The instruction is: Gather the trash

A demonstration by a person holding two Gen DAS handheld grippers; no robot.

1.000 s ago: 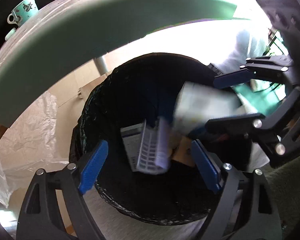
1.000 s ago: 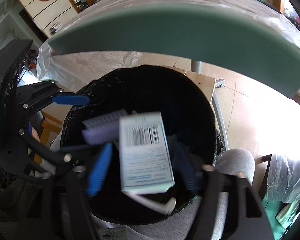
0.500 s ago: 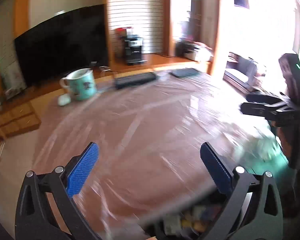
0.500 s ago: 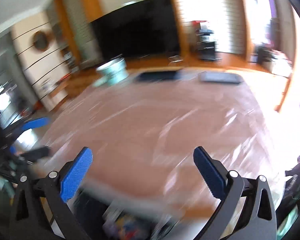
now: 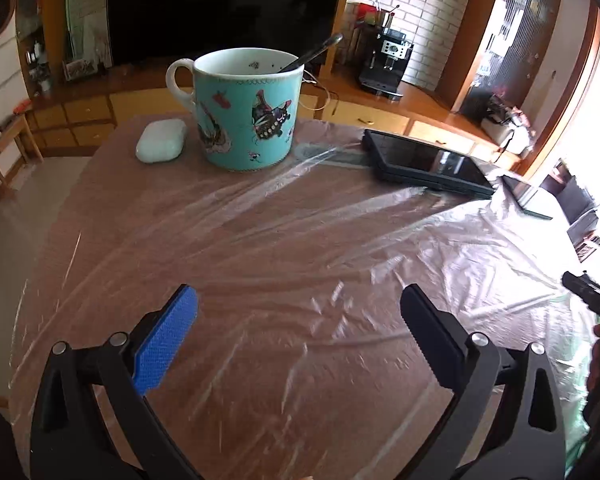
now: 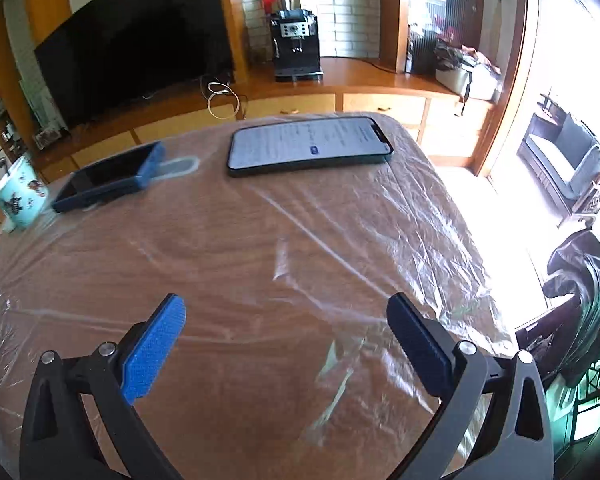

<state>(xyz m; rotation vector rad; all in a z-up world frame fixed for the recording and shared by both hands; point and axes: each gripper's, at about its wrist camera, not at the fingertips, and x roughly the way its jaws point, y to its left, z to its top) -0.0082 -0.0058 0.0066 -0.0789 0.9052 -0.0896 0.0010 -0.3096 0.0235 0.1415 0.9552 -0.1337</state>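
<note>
1. Now both tools are over the worktop (image 5: 260, 240), which is wrapped in clear plastic film (image 6: 380, 216); left tool (image 5: 300, 324) and right tool (image 6: 286, 332) each have their jaws wide apart with nothing between them.
2. No trash shows on the worktop in either view, so the task's things are not there.
3. What sits along the far edge looks like keepers: teal mug (image 5: 248, 112) with spoon (image 5: 312, 54), white earbud case (image 5: 161, 141) near the far left corner, dark-cased phone (image 5: 424, 162), lit phone (image 6: 310, 146).
4. Judgement: collection looks close to done; sweep both cameras along the edges before calling it.
5. Keep the jaws high, or they could snag the film.
6. Don't grab the mug or the phones.
</note>
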